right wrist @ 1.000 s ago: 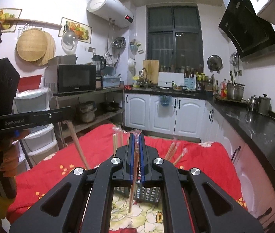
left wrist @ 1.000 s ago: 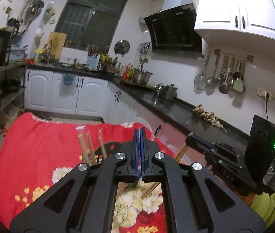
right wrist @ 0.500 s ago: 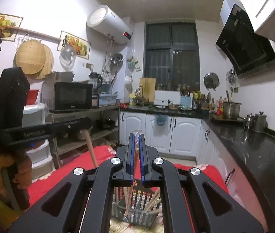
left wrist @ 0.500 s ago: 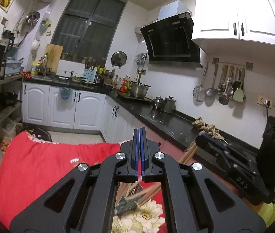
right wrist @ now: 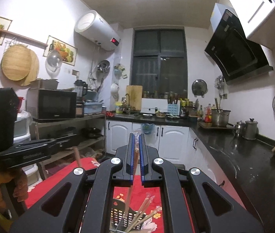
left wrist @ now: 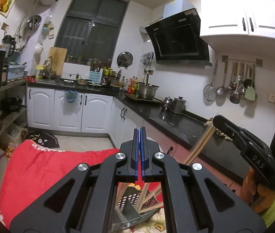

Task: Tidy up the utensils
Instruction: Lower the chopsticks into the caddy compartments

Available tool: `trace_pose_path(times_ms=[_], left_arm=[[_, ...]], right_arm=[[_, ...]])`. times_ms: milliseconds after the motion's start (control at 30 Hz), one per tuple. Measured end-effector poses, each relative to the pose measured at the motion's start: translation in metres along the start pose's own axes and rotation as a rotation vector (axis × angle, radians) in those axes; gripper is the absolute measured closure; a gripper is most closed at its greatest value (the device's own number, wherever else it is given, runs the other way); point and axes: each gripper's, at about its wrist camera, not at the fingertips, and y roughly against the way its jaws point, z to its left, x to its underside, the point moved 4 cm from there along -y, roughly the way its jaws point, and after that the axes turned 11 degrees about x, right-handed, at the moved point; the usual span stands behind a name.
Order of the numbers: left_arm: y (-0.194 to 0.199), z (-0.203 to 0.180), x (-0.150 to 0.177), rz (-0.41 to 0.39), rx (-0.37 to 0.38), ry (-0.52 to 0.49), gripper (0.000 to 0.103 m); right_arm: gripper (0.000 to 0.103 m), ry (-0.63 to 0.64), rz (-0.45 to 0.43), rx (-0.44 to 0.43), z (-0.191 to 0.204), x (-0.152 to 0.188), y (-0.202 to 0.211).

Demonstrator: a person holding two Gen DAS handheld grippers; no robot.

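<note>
- A wooden chopstick (right wrist: 135, 159) in a clear wrapper is pinched between the nearly closed fingers of the right gripper (right wrist: 137, 136); its lower end hangs down toward the basket (right wrist: 126, 216).
- In the left wrist view the same gripper is seen from the side, and what looks like a pair of sticks slants down from its tip, so whether one or two are held cannot be told for certain.
- The dark perforated basket stands on the red flowered cloth (left wrist: 40, 167) below both grippers, and several more chopsticks (right wrist: 144, 211) are leaning in it, some with wrappers.
- The fingers of the left gripper (left wrist: 139, 131) are pressed fully together with nothing between them; it is held level above the cloth.
- Each gripper is held by a hand (left wrist: 257, 190) with a yellow-green sleeve behind it.
- The step in hand is judged to be moving the held chopstick to or from the basket.
- The grip is taken near the upper end, so the long lower part could swing and catch on the basket rim or on the leaning sticks.
- The slick wrapper could let the stick slide through the pads, and it could drop onto the cloth.
- The light basket could be tipped if the stick snags in its holes.
</note>
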Motion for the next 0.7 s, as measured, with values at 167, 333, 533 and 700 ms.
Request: trace_pose_path(times_ms=[167, 333, 533, 700], left_arm=[[-0.007, 0.008, 0.005, 0.003, -0.012, 0.000, 0.103], [-0.013, 0.019, 0.016, 0.019, -0.017, 0.023, 0.103], [-0.018, 0.029, 0.029, 0.038, -0.019, 0.045, 0.103], [-0.023, 0.036, 0.041, 0.060, -0.012, 0.071, 0.103]], right_arm=[[0.098, -0.004, 0.035, 0.001, -0.001, 0.011, -0.017], [0.098, 0.010, 0.072, -0.010, 0.006, 0.026, -0.030], [0.098, 0.020, 0.115, -0.022, 0.014, 0.044, -0.040], [0.098, 0.033, 0.146, -0.029, 0.021, 0.055, -0.048]])
